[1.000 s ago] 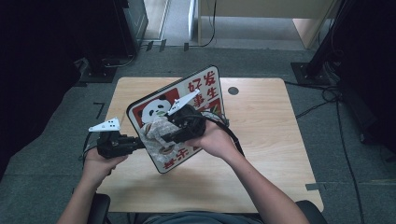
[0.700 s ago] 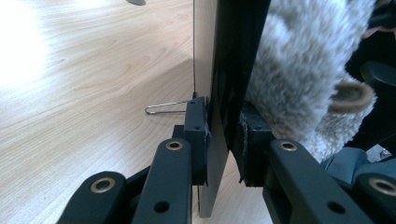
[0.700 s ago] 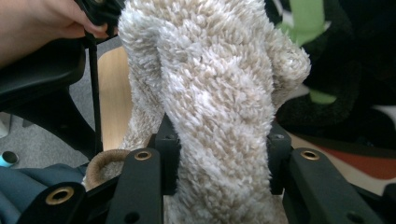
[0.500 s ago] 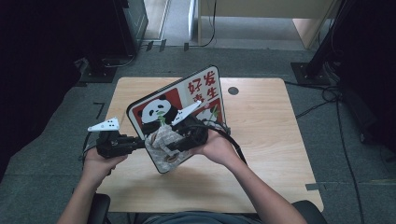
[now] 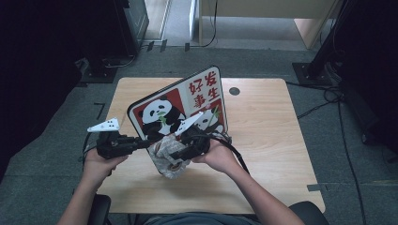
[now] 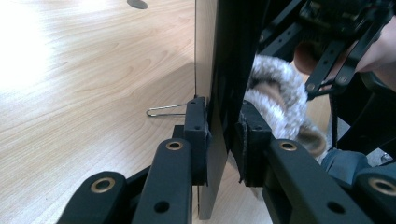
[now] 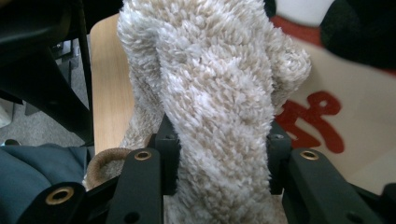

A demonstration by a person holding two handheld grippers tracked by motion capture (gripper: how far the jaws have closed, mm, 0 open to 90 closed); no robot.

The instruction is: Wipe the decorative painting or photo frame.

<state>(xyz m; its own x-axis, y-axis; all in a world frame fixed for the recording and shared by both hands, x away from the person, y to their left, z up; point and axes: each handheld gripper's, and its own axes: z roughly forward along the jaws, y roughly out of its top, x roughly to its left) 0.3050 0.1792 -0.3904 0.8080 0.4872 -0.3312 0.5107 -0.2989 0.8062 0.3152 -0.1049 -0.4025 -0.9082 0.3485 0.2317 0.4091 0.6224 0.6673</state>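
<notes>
The panda board (image 5: pixel 180 105) stands tilted on edge over the middle of the wooden table (image 5: pixel 272 154), its picture side with the red characters facing the person, its top corner pointing toward one o'clock in the high view. At the board's eight o'clock edge the left gripper (image 5: pixel 141 142) has its jaws pinched on the panel; in the left gripper view the two black pads press on either face of the thin dark board (image 6: pixel 219 140), one on each side, with the pale tabletop (image 6: pixel 84 93) stretching away to ten o'clock. The right gripper (image 5: pixel 180 152) sits at the board's six o'clock, low on its front face, and its jaws are clamped on a fluffy beige cloth (image 5: pixel 168 157). In the right gripper view the cloth (image 7: pixel 210 107) bulges up thickly between the jaws, and its pile lies against the board (image 7: pixel 355 116), whose red lettering shows at three o'clock. A small bent wire clip (image 6: pixel 163 110) lies on the table just behind the board in the left gripper view.
</notes>
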